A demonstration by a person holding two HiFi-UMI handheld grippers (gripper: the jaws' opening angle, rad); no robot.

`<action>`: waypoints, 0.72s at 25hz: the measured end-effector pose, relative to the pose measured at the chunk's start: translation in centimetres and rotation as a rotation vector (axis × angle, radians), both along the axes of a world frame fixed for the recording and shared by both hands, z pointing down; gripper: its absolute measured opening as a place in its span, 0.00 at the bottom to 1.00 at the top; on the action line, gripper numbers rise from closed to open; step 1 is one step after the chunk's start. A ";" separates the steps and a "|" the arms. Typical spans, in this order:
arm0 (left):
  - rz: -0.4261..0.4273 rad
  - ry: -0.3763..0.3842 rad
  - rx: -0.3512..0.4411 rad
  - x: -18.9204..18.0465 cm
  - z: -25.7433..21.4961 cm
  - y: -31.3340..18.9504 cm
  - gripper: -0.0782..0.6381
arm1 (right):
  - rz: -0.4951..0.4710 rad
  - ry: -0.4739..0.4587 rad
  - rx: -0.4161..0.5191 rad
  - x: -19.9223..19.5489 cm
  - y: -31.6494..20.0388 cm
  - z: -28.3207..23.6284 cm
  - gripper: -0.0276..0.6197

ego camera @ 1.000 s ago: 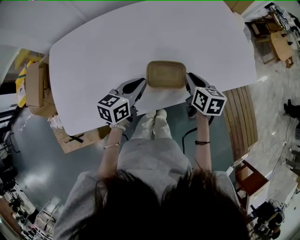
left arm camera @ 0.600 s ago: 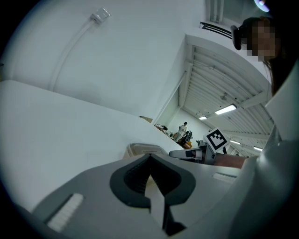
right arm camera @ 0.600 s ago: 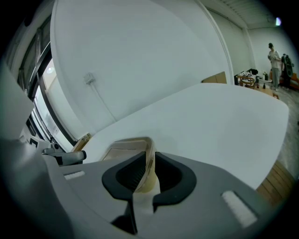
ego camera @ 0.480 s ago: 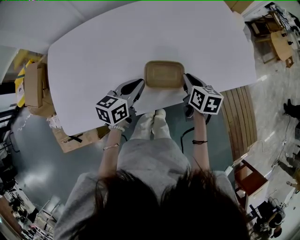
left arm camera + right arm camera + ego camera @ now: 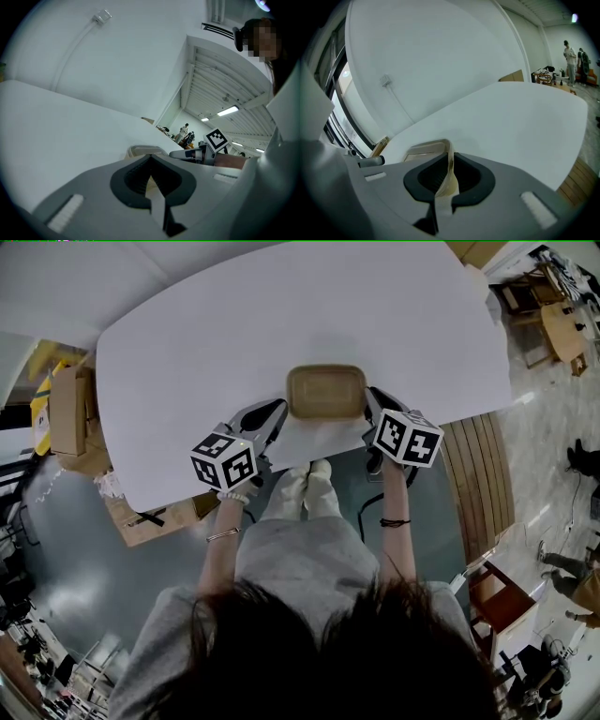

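Left gripper (image 5: 150,179) clamped on tray (image 5: 326,392) rim; right gripper (image 5: 443,180) clamped on opposite rim; tray between grippers, tabletop (image 5: 281,315) beyond.

No legible text, brand, number or sign found. Square black-and-white coded patterns noted on left cube (image 5: 226,461), carried by left gripper (image 5: 277,415), and on right cube (image 5: 405,438), carried by right gripper (image 5: 369,405); no letters or digits in them. Nothing printed made out on tray (image 5: 325,392), table (image 5: 281,315) or cardboard boxes (image 5: 70,409). Any print further off too small to read.
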State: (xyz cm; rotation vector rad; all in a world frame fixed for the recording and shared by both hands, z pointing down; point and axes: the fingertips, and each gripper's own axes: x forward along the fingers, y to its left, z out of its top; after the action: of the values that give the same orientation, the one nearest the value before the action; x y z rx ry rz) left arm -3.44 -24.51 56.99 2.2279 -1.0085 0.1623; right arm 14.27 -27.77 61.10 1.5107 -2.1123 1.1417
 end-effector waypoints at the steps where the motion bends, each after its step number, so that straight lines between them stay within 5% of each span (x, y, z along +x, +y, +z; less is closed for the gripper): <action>1: -0.001 0.000 0.000 0.0 0.0 0.0 0.10 | 0.005 0.003 -0.002 0.0 -0.1 0.0 0.12; 18: -0.019 0.004 0.022 -1.0 -0.8 -0.5 0.10 | 0.055 -0.006 0.024 0.0 -0.7 -0.9 0.09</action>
State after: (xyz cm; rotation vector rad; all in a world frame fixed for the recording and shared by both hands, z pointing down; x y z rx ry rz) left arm -4.40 -25.01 56.19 2.2364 -1.0339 0.1388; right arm 14.23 -28.46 60.23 1.5880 -2.1077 1.1442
